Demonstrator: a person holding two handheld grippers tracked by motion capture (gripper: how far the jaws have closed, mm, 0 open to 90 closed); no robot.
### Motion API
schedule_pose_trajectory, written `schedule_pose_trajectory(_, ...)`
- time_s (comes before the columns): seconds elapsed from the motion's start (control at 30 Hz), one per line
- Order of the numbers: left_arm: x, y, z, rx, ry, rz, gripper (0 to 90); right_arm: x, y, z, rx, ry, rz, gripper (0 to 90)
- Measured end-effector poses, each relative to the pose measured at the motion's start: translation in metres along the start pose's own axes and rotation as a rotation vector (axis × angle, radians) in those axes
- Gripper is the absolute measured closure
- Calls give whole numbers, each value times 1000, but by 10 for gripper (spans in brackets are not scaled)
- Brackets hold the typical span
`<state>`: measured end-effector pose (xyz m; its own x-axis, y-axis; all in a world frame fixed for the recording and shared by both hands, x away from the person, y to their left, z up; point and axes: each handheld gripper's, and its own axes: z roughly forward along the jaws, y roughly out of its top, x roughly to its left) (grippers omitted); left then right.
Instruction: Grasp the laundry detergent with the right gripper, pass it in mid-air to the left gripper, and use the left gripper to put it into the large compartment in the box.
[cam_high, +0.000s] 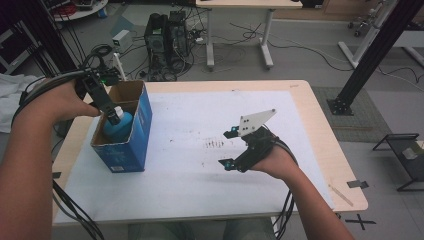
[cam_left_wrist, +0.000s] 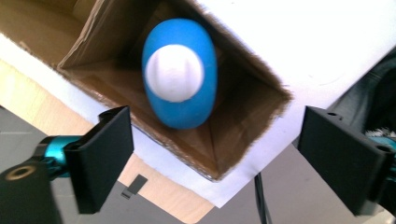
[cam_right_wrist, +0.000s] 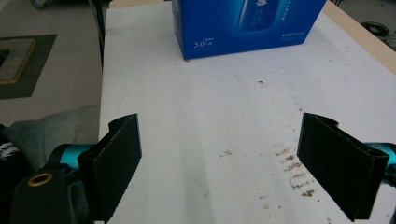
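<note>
Two grippers, both gaping, holding nothing: left gripper (cam_high: 114, 118) over open blue box (cam_high: 142, 127) at table's left, blue bottle (cam_left_wrist: 180, 72) upright inside. Right gripper (cam_high: 229, 148) idle mid-table. Looks like bottle-in-box step, placing or fetching unclear; next likely means moving straight along box opening, clear of walls.

Dim even indoor light, soft shadows, left gripper view blurred

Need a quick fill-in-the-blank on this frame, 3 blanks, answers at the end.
1. The blue bottle stands inside the open ___.
2. The bottle's cap is ___ in colour.
3. The right tongs hover over the white sheet with jaws ___.

The left tongs hang open above the bottle.

Answers: box; white; open
</note>
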<state>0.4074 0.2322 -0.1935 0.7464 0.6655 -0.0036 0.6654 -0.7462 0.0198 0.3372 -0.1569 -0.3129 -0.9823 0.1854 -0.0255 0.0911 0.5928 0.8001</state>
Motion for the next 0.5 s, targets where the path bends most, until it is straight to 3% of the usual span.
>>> schedule_pose_trajectory(0.07,-5,3,-4,1,-2,36,64,-1,1,-2,11,1,1,129)
schedule_pose_trajectory(0.17,-14,8,-7,-15,-9,53,56,-2,2,-5,19,-2,2,129)
schedule_pose_trajectory(0.23,-17,12,-11,6,-6,105,50,-3,3,-6,26,-4,-6,129)
schedule_pose_trajectory(0.3,-24,17,-12,-12,-5,129,31,-2,4,-8,40,-2,6,129)
schedule_pose_trajectory(0.5,-46,33,-10,-15,2,272,17,-7,2,-15,71,-11,8,129)
